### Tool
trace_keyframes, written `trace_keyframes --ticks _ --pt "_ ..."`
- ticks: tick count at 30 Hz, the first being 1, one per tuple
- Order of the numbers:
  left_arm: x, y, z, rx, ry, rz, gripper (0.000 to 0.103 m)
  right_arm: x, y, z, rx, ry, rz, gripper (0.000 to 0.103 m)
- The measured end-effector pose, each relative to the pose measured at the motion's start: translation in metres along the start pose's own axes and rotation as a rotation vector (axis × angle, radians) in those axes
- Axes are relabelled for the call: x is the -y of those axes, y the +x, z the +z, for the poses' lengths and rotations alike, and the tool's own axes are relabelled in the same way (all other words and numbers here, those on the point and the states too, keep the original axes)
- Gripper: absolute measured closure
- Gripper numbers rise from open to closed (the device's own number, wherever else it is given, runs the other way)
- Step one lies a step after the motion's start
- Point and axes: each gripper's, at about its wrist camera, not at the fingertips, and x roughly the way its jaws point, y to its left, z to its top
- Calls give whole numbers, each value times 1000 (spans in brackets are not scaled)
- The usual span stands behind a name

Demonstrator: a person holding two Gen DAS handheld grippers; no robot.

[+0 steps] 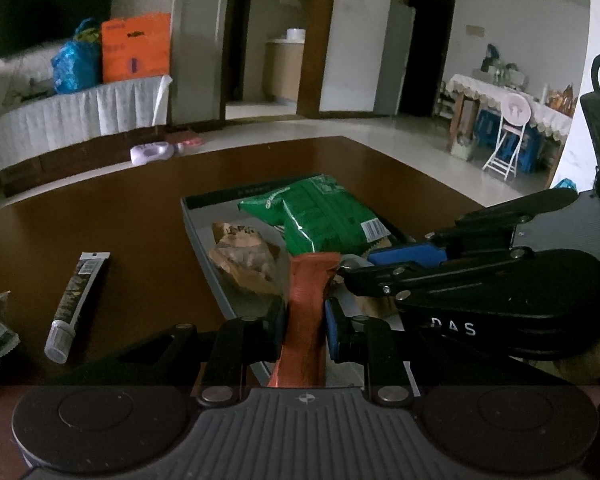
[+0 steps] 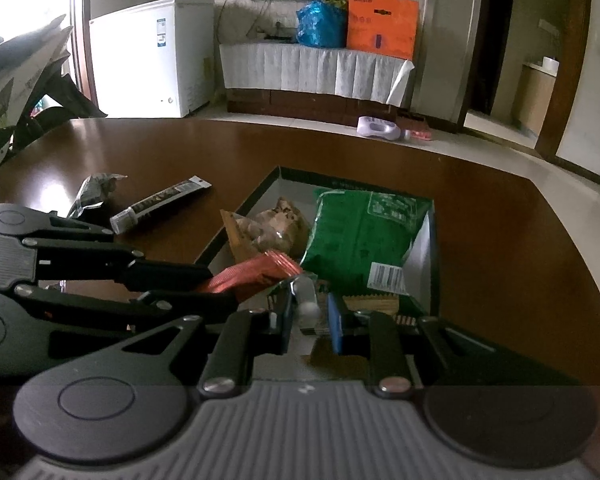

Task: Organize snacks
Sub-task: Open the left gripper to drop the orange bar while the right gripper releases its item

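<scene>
Holding green bag & brown pack, box sits on tabletop. Left claw pinches red packet; right claw pinches small tube. Only right view shows freezer.

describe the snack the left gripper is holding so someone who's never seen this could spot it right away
On the brown table lies a shallow open box of snacks. At its near edge the left gripper is shut on a long orange-red packet. It is the only red one, beside a green bag and a brownish pack.
</scene>
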Motion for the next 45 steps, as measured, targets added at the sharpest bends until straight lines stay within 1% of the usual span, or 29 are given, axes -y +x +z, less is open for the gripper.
trace_keyframes --ticks 6,10,12,14,15,16,17,19,27,29,30,40,44,45 --pt "1 1 -1 -12 -10 -13 80 1 2 0 -10 4 -6 84" --pt "1 1 -1 -11 -22 -17 76 1 2 0 -8 6 -16 83" --pt "0 2 -1 -14 -33 -15 72 1 2 -1 -4 5 -20 83" --pt "-1 2 -1 -17 -43 -19 66 2 2 -1 1 7 -29 83" --pt "-1 2 -1 -15 -42 -23 61 2 1 0 6 10 -33 83" --pt "1 1 -2 -10 -40 -30 50 3 0 0 14 16 -38 82" --pt "2 0 -1 -4 -35 -40 49 5 -1 1 23 26 -38 78" --pt "6 -2 -1 6 -12 -44 49 5 -2 0 25 34 -29 72" --pt "4 -4 -1 10 -12 -30 49 3 -3 1 37 28 -34 68" --pt "2 -6 -1 13 -14 -21 49 2 -5 2 44 29 -33 61" --pt "1 -7 -1 14 -16 -19 49 1 -5 3 49 29 -31 59" --pt "-11 -18 -2 22 -19 12 47 -11 -8 13 78 14 -14 58" --pt "-20 -29 -5 30 -24 32 44 -22 -8 20 97 0 2 50" --pt "-23 -32 -6 30 -25 37 44 -25 -9 21 99 -5 5 50"
